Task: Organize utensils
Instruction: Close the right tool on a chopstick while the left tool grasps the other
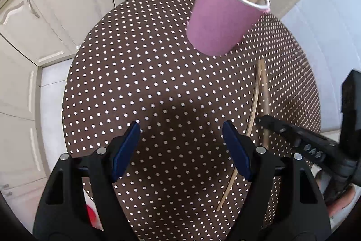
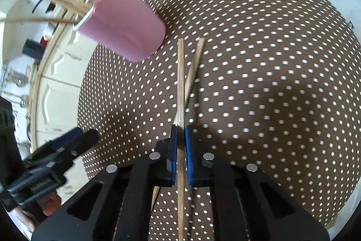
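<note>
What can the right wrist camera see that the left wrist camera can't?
Only the right wrist view shows the right hand-held gripper with its pads shut on one chopstick, which crosses a second chopstick. Only the left wrist view shows the left hand-held gripper wide open over bare cloth, holding nothing. Both show the pink cup of chopsticks and the dotted tablecloth.

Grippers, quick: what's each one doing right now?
Left gripper: open, empty, above the table.
Right gripper: shut on a chopstick.
</note>
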The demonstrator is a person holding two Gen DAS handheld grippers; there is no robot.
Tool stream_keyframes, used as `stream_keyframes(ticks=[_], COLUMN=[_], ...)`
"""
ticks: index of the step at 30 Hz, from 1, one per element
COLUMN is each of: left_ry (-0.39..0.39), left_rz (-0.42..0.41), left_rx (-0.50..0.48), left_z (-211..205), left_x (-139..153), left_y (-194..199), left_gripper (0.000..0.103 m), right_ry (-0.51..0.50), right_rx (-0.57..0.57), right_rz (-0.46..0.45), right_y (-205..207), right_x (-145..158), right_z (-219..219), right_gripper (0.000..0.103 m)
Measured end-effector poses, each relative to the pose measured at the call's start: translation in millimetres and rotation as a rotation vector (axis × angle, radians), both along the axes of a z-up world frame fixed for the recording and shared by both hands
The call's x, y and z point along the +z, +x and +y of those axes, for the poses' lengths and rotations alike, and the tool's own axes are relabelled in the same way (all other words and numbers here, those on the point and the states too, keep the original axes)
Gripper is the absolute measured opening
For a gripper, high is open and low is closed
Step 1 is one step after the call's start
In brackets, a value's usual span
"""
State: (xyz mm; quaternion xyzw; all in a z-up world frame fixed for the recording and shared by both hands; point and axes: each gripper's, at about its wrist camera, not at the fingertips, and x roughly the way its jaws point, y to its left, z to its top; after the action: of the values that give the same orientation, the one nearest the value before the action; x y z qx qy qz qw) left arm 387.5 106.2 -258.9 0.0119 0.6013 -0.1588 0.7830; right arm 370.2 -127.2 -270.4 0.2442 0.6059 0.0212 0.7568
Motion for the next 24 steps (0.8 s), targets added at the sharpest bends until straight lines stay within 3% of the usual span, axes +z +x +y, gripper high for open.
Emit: stream_keyframes(ticks=[10,18,20,24], left_ry=[0.008,0.086,0.076,0.129], left_rz=[0.029,0.100,0.114,0.102], left_rx=[-0.139,-0.205,-0.213,-0.226], left_z=[-59,-102,-111,-127], left_x=[-12,-37,-39,-42], left_y=[-6,-1,1,3], left_gripper=[0.070,0.037,0.035,0.035], right_ry=[0.050,0.070,0.086,0.102], right_rx=[-0.083,-0.104,-0.105,-0.103], right_rz=[-0.009,0.006,0.008,0.019], right_y=[-21,-41,-45,-57], right_x=[3,-2,-3,-5], right_z=[-48,-75,-82,-97], right_gripper=[0.006,0.006,0.006,0.006])
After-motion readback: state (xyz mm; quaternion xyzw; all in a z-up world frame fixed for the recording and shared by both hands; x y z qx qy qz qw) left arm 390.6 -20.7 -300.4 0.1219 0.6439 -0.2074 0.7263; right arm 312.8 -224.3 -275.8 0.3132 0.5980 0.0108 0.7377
